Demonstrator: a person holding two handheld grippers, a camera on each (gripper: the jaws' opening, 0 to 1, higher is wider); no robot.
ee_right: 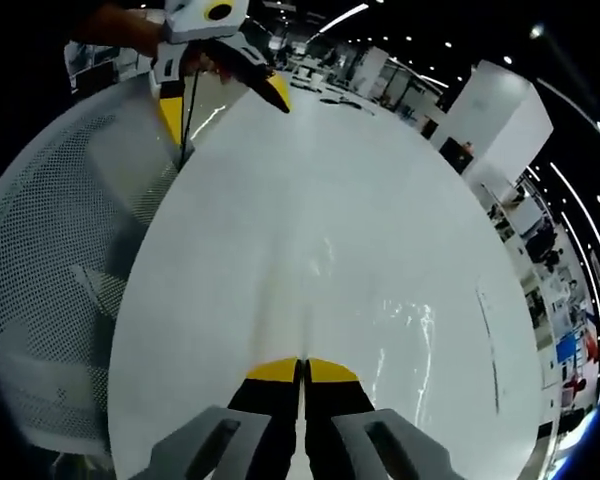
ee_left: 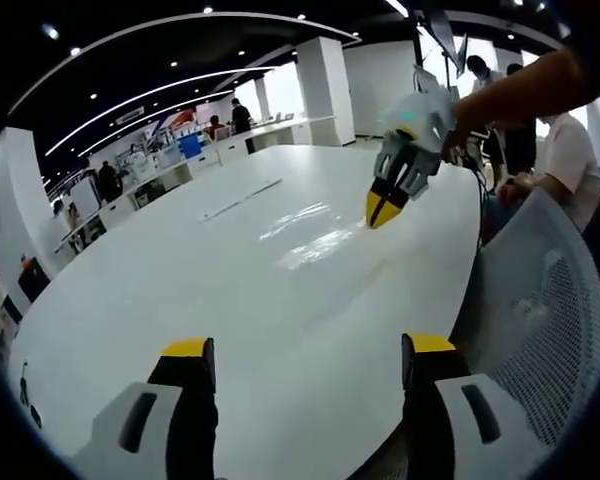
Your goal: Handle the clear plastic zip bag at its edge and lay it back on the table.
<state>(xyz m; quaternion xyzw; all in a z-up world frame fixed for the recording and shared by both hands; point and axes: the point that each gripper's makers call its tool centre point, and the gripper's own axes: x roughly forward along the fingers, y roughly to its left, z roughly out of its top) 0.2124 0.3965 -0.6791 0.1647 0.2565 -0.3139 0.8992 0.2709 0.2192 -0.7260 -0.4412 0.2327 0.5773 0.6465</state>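
- In the left gripper view the left gripper (ee_left: pixel 305 365), black-jawed with yellow tips, rises from the bottom of the frame with its jaws spread wide and nothing between them.
- The glossy white oval table (ee_left: pixel 160 290) takes up the centre of that view; the clear plastic zip bag (ee_left: pixel 315 235) lies flat on it, a little right of centre, seen mostly as pale glints.
- At the upper right of that view the right gripper (ee_left: pixel 383 210), grey-bodied with yellow tips, points down at the bag's right edge with its tips together; whether they pinch the film cannot be told.
- A grey mesh chair back (ee_left: pixel 545 310) fills the lower right of that frame.
- In the right gripper view the right gripper (ee_right: pixel 302 372) comes up at the bottom centre with its jaws pressed together, only a thin line between them; the bag (ee_right: pixel 400 330) spreads just beyond the tips, towards the right of the frame, and no film can be made out between the jaws.
- The left gripper (ee_right: pixel 225 85) sits at the upper left of that view, jaws apart, above the table (ee_right: pixel 310 170).
- The chair back (ee_right: pixel 50 260) curves down the left side.
- No brand, label or writing can be read in either view.
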